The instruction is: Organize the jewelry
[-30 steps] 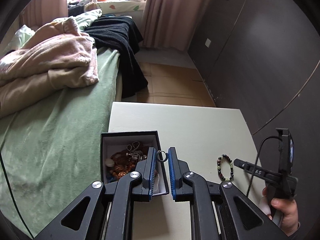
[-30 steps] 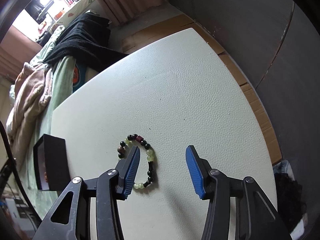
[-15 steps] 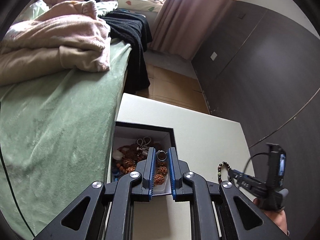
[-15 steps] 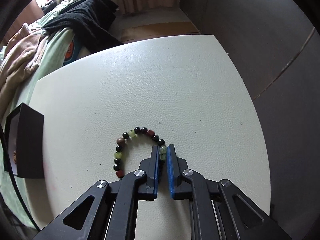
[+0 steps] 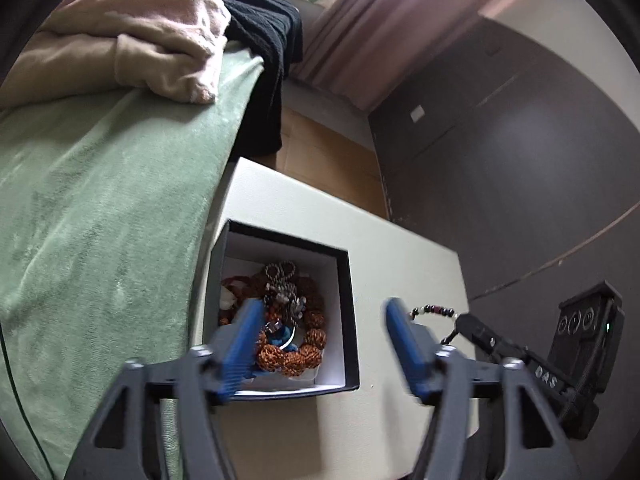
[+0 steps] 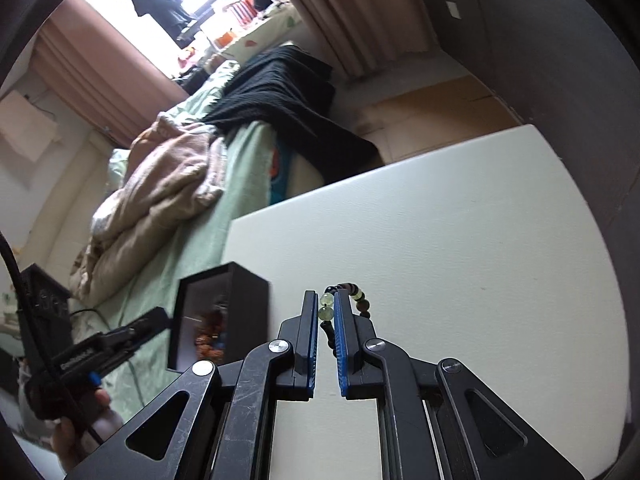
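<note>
The beaded bracelet point(image 6: 347, 307) hangs pinched between the right gripper point(image 6: 327, 312) pads, lifted above the table point(image 6: 460, 240). The open jewelry box point(image 6: 224, 312) sits to its left. The left gripper point(image 5: 320, 320), jaws spread wide and empty, hovers over that box, so the right one must travel leftward.

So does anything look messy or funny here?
A little. Inside the black box the jewelry lies in one tangled heap, beads, chains and a ring piled together. The beaded bracelet is outside the box, pinched in the right gripper. The left gripper is open over the box. Nothing looks broken.
</note>
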A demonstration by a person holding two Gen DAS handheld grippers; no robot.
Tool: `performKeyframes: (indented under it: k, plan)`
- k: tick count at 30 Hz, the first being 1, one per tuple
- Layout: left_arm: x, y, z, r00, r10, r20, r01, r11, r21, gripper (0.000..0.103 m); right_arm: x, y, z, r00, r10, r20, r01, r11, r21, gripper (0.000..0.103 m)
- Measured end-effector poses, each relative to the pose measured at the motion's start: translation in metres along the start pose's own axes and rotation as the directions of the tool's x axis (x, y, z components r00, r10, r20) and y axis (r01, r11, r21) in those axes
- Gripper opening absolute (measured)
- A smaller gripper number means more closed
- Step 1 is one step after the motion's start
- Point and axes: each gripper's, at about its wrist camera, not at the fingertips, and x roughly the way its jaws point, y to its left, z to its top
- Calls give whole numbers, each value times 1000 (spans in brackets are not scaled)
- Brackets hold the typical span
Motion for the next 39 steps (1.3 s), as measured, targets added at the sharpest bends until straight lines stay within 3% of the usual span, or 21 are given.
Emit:
performKeyframes:
  k: [2,6,18,20,21,22,24,29,39]
  plan:
    - [-9,3,4,999,-19,29,19,1000,-15,73,1,14,-1,997,72,6,-72,997,-16,9]
    - [-21,12,10,997,-25,67,28,998,-52,74,5,43,-1,991,135,23,-133,989,-57,9]
    - [-41,32,16,993,40,114,-30,996,-88,74,29,85,-1,971,239,25,-236,967,-92,10]
    - [-43,34,13,992,46,116,-34,995,-99,74,31,96,-1,974,227,25,-223,967,-123,11]
    - [-44,33,13,992,46,116,-35,995,-98,74,33,102,-2,975,221,4,-219,965,-143,25]
    - [-45,32,12,992,50,119,-39,995,-94,74,33,105,-3,978,208,-10,-207,965,-159,50]
    - [-52,24,9,987,70,145,-61,996,-63,74,26,103,-8,984,177,32,-169,971,-168,71]
    - [-72,6,-3,973,93,212,-94,996,-3,74,12,82,-10,996,80,50,-72,987,-145,72]
    - [-72,-15,-19,960,153,233,-171,983,61,93,-24,53,-19,993,-85,81,95,987,-127,72]
